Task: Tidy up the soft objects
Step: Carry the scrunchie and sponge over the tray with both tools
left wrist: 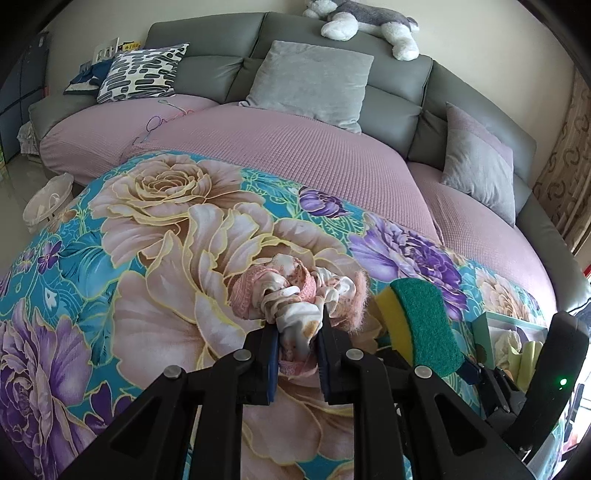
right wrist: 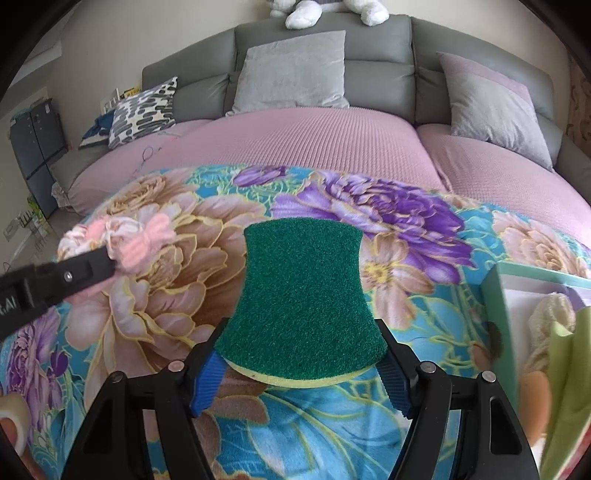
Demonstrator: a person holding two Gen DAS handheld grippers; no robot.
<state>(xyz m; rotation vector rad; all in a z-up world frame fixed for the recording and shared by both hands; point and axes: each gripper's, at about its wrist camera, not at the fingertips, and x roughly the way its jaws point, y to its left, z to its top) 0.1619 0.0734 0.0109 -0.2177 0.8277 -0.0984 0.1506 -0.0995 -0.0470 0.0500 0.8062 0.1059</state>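
Note:
My left gripper (left wrist: 298, 347) is shut on a pink and white crumpled cloth bundle (left wrist: 295, 295), held just above the floral blanket (left wrist: 166, 258). The bundle also shows in the right wrist view (right wrist: 125, 236), with the left gripper's finger (right wrist: 85, 273) on it. My right gripper (right wrist: 301, 373) is shut on a green and yellow sponge (right wrist: 303, 295), green side up. The sponge also shows in the left wrist view (left wrist: 424, 325), right of the bundle. A teal box (right wrist: 498, 291) holding soft items stands at the right.
The blanket lies over a pink-covered sofa seat (left wrist: 295, 147). Grey cushions (left wrist: 310, 81), a patterned cushion (left wrist: 144, 70) and a plush dog (left wrist: 369, 26) are at the back. A white basket (left wrist: 48, 199) stands on the floor at left.

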